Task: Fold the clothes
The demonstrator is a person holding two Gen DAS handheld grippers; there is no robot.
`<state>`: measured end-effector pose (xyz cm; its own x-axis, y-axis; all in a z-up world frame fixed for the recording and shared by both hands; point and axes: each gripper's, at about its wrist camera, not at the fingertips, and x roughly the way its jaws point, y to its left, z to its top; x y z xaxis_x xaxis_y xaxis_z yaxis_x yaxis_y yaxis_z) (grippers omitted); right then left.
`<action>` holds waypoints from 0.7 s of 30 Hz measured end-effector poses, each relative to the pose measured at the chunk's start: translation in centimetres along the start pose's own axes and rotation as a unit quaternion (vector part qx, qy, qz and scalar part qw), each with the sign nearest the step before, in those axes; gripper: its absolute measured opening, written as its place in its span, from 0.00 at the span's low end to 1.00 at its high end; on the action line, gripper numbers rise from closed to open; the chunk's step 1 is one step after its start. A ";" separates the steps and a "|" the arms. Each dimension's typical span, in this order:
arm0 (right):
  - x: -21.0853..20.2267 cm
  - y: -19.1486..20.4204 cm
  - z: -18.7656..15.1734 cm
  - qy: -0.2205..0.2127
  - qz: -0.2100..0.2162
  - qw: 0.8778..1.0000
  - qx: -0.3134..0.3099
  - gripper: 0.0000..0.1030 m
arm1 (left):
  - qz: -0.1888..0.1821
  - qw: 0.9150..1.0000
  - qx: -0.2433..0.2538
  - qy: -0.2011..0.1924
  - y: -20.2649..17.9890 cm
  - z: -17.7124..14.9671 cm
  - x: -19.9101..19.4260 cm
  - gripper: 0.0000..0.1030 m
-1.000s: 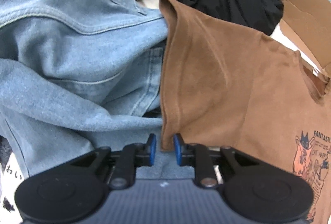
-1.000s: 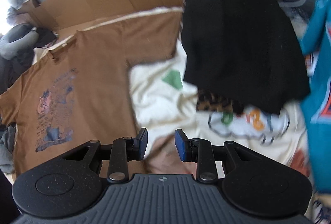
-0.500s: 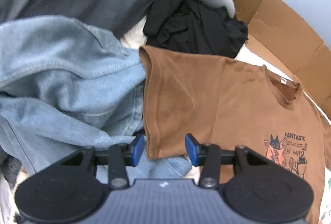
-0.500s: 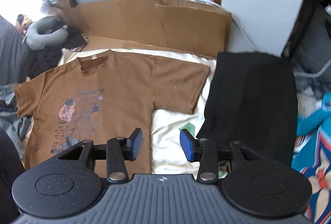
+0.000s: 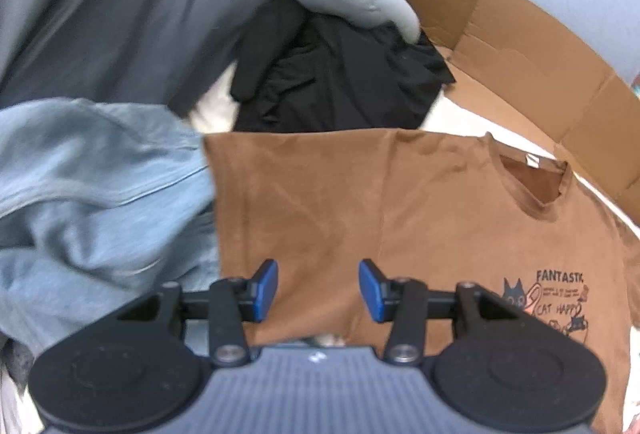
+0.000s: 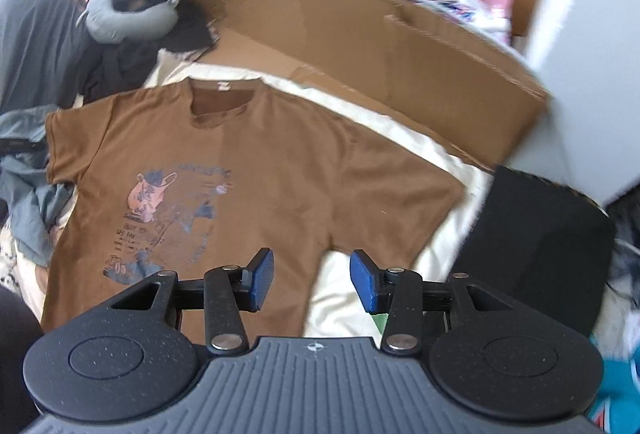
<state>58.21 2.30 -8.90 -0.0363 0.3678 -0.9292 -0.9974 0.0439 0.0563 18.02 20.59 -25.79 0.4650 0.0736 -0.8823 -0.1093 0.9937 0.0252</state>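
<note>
I see the brown T-shirt (image 6: 288, 169) lying flat; my left gripper (image 5: 318, 290) and right gripper (image 6: 312, 280) hover above it, angled down, jaws just opened, empty.

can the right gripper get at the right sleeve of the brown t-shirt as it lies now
Probably yes. The brown t-shirt lies spread flat and its sleeve rests bare on the cream sheet, nothing on top. The right gripper hangs above with jaws open and empty; the folded black garment lies off to the side.

T-shirt (image 6: 280, 169) lies flat on the sheet (image 6: 452, 193), cardboard (image 6: 360, 41) behind it, denim garment (image 5: 92, 193) at its left sleeve, folded dark garment (image 6: 540, 234) to its right.
</note>
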 end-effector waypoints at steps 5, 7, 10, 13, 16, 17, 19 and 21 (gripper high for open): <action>4.4 0.9 3.7 0.008 0.011 1.000 -0.017 0.48 | -0.010 0.999 0.032 -0.004 -3.7 1.6 2.3 0.47; 6.1 1.0 4.9 0.004 0.013 1.000 -0.013 0.48 | -0.015 0.999 0.044 -0.005 -5.3 2.1 3.3 0.47; 9.5 1.2 5.8 -0.006 0.008 1.000 -0.007 0.48 | -0.018 0.998 0.058 -0.010 -7.7 2.7 4.9 0.47; 13.0 0.8 5.7 -0.028 -0.006 0.999 0.023 0.48 | -0.017 0.998 0.064 -0.025 -10.0 3.0 6.2 0.46; 16.5 0.0 5.4 -0.055 -0.014 0.996 0.065 0.47 | -0.025 0.999 0.039 -0.019 -11.5 2.7 7.8 0.43; 17.6 -0.3 5.3 -0.064 -0.017 0.995 0.079 0.47 | -0.034 0.999 0.034 -0.013 -12.0 2.5 8.4 0.40; 19.7 -0.9 5.1 -0.077 -0.021 0.992 0.094 0.42 | -0.035 0.998 0.045 -0.004 -13.4 2.0 9.6 0.35; 21.5 -1.9 5.0 -0.085 -0.013 0.989 0.117 0.34 | -0.036 0.997 0.062 0.003 -14.9 1.6 10.5 0.33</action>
<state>59.61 14.80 -27.09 0.0190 0.5143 -0.8574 -0.9558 0.2609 0.1353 25.99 6.73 -34.68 0.4619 0.0022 -0.8869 0.0337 0.9992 0.0200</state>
